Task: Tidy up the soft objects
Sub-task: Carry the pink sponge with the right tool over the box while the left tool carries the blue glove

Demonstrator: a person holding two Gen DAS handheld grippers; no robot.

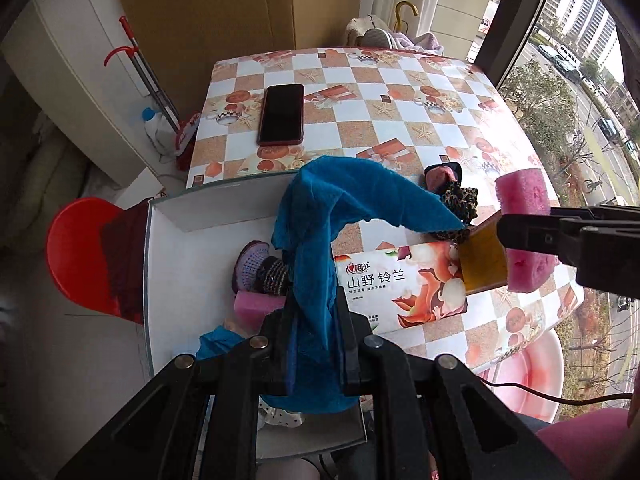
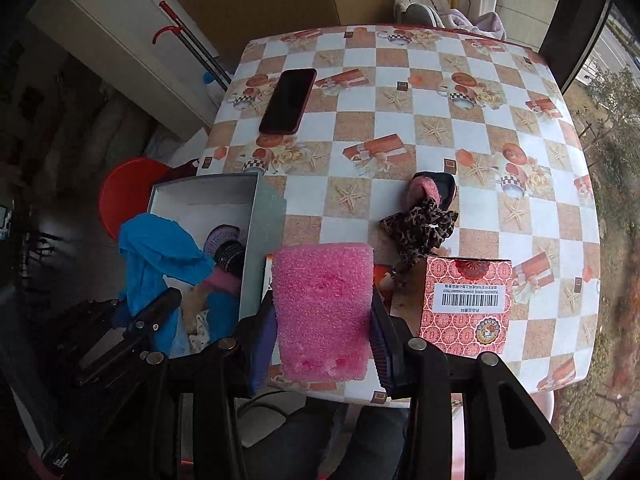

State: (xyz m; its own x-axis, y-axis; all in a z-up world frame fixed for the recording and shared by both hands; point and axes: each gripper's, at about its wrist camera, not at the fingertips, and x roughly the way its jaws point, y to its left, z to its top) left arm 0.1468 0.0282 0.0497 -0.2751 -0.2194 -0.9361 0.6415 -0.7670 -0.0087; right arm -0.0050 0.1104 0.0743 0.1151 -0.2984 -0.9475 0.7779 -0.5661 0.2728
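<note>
My left gripper point(image 1: 314, 344) is shut on a blue cloth point(image 1: 320, 216) and holds it above the white box point(image 1: 172, 240); both show in the right wrist view too, the cloth point(image 2: 160, 252) and the box point(image 2: 200, 196). The box holds a crocheted piece point(image 1: 256, 268), a pink sponge point(image 1: 256, 306) and other soft items. My right gripper point(image 2: 324, 332) is shut on a pink sponge point(image 2: 322, 308), held above the table's front edge; it also shows in the left wrist view point(image 1: 524, 232). A leopard scrunchie point(image 2: 420, 232) and a pink-and-black soft item point(image 2: 434, 188) lie on the table.
A checkered table point(image 2: 400, 100) carries a dark phone point(image 2: 288, 100), a tissue box point(image 1: 400, 284) and a red patterned box point(image 2: 466, 300). A red stool point(image 1: 76, 252) stands left of the table. A window is at the right.
</note>
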